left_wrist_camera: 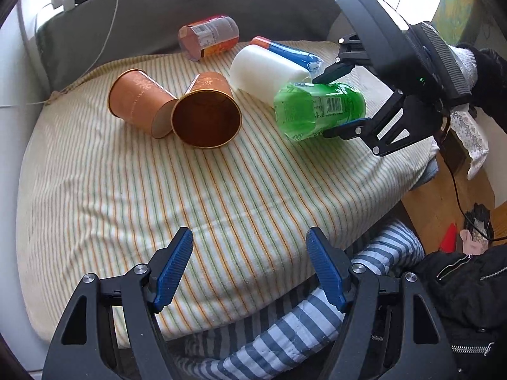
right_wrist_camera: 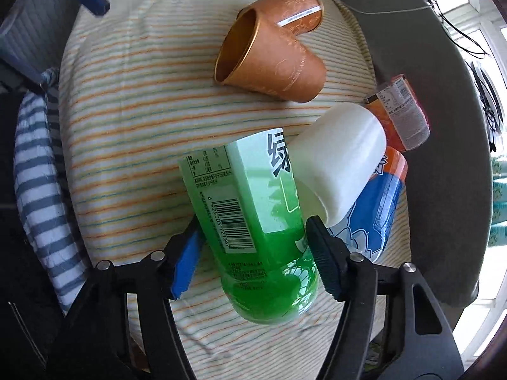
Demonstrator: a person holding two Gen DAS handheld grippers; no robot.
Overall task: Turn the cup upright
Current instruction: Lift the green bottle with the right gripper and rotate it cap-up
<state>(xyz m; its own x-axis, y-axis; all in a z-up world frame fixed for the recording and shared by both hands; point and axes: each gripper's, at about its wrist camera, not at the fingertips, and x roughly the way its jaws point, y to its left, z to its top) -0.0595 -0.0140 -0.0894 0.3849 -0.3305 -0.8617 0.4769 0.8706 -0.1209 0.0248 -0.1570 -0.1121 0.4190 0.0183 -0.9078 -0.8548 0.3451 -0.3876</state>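
**Green cup caught on its side**

While the left gripper (left_wrist_camera: 250,269) waits with jaws spread and empty at 6 o'clock, the right gripper (left_wrist_camera: 336,101) clamps the green cup (left_wrist_camera: 317,109) at 2 o'clock on the striped towel (left_wrist_camera: 158,190).

Seen from the right wrist, the cup lies tipped between the blue pads (right_wrist_camera: 187,259), braced against a white cup (right_wrist_camera: 339,161), apparently ready for righting.

Both grippers, left gripper (left_wrist_camera: 248,269) and right gripper (right_wrist_camera: 253,255), are black frames with silver screws and ribbed blue pads (left_wrist_camera: 174,269)
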